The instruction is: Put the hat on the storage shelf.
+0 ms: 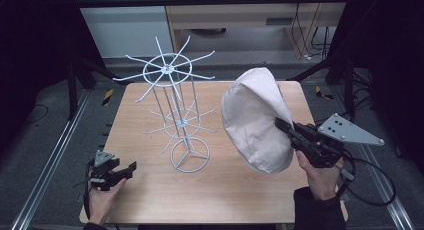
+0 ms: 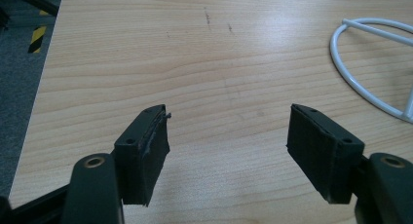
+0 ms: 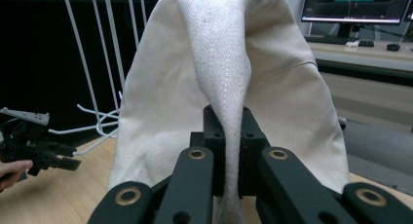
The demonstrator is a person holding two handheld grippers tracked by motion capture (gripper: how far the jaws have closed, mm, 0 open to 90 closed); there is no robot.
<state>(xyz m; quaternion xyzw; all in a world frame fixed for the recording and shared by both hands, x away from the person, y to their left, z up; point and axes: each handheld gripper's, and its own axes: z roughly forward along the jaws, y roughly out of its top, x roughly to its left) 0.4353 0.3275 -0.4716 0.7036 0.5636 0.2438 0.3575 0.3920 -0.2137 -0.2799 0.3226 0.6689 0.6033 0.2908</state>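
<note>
The table is pale wood with a fine grain and a soft sheen. The rack is thin white-coated wire (glossy). The cap is cream woven cloth, matt. The right gripper looks matt black plastic.

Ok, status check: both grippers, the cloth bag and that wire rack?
Right gripper shut on cream cloth bag, held off the table. Left gripper open, empty, low over the table. White wire rack upright, left of the bag.
</note>
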